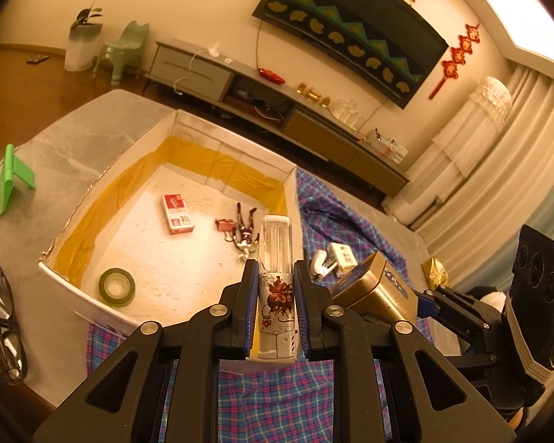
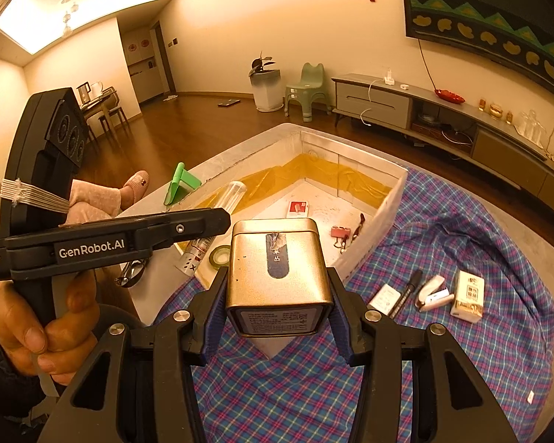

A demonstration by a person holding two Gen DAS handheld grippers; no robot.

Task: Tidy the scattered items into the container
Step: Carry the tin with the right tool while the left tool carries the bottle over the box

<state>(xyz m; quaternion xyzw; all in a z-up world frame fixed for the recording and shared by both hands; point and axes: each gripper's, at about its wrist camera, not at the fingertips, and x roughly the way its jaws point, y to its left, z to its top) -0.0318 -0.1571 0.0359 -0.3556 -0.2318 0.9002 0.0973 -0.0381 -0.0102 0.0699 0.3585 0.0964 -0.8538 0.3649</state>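
A wall hanging [image 1: 351, 33] above a long grey cabinet [image 1: 277, 99]. A green chair [image 2: 308, 88] beside a potted plant [image 2: 265, 83] on wooden floor [image 2: 203, 118]. Pale curtains [image 1: 506, 170] at right.

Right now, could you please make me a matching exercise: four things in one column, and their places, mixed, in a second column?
Things:
1. gold tin
2. roll of tape
3. green stand
4. stapler

Places:
A. on the checked cloth, outside the box
B. held in the right claw
C. on the box floor
D. on the bare tabletop, beside the box

Pairs: 1-B, 2-C, 3-D, 4-A
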